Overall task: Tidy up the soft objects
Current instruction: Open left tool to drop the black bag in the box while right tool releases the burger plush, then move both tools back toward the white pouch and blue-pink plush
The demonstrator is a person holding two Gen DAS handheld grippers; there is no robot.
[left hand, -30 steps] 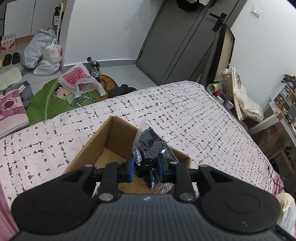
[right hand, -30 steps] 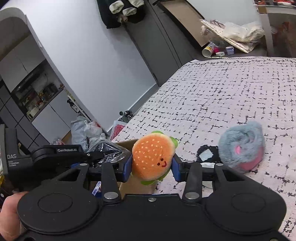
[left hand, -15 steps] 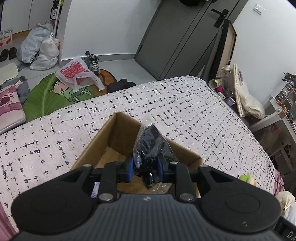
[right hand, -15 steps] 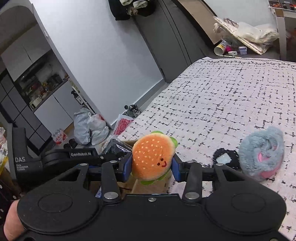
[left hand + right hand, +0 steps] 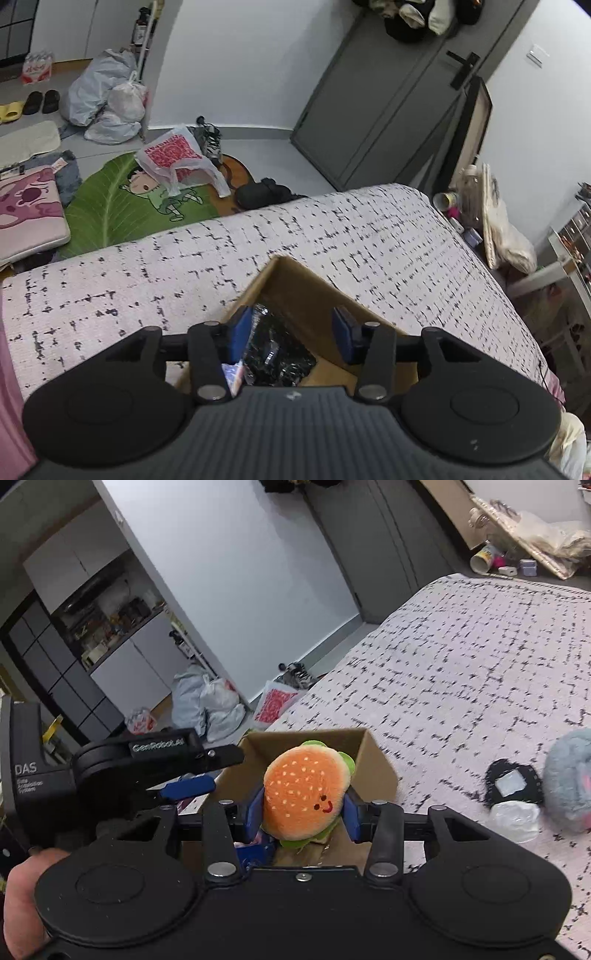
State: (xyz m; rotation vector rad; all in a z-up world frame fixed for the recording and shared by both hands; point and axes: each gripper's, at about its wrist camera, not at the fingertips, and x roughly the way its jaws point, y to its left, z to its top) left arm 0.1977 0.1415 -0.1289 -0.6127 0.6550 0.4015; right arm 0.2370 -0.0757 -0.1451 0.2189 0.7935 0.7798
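Two hand-held grippers are hovering over the cardboard box [image 5: 373, 753]: the right hand-held gripper [image 5: 303, 814] is clamping the burger plush [image 5: 306, 794] with the box opening at 12 o'clock, and the left hand-held gripper [image 5: 288, 334] is standing wide open and empty above the black bag [image 5: 277, 347].

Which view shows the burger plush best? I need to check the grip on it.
The right wrist view: the burger plush sits centred and sharp, pinched between the right gripper pads, above the cardboard box. The left wrist view shows none of it, only the open left gripper over the box and a black bag inside.
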